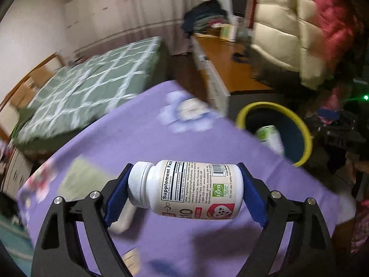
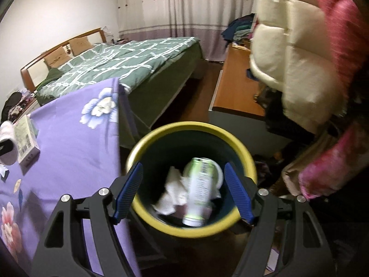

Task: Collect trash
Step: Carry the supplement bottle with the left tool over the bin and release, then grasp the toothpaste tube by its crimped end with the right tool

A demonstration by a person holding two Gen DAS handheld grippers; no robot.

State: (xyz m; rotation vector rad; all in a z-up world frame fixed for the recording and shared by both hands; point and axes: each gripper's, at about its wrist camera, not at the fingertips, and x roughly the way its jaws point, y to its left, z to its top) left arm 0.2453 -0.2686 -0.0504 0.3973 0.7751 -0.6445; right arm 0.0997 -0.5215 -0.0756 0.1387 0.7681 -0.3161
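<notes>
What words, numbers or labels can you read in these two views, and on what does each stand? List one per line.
"Supplement Facts": white bottle held between the left gripper's jaws.
"Q10", partly hidden: same bottle's front label.
"gen" on a green square: same bottle.
Fine print and barcode digits on the bottle: too small.
Can in the bin: blurred.
Box on the purple cloth: too small.

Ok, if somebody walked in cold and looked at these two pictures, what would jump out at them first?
Probably the white plastic supplement bottle, clamped sideways, cap to base, in the left gripper above the purple floral cloth. Next, the round yellow-rimmed dark bin on the floor beside that cloth, directly under the open, empty right gripper. Inside it lie a green-and-white can and crumpled white paper.
</notes>
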